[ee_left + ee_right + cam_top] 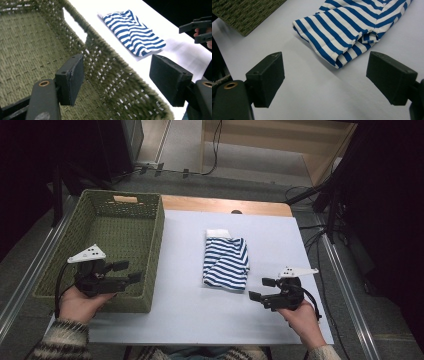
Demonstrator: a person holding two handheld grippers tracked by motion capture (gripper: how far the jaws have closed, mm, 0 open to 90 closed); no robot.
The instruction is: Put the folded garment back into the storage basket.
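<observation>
A folded blue-and-white striped garment (226,262) lies in the middle of the white table (190,310); it appears again as the striped garment (132,31) and the striped garment (352,27). A green woven basket (150,250) stands at the table's left. My left gripper (127,271) is open, held over the basket's near right part, its jaws astride the basket wall (110,72). My right gripper (261,289) is open just to the right of the garment's near corner, low over the table, with nothing between its jaws (325,82).
The other hand's gripper (200,30) shows far off in the left gripper view. A wooden strip (225,205) runs along the table's far edge. Metal rails flank the table, and cables (310,195) lie on the floor beyond.
</observation>
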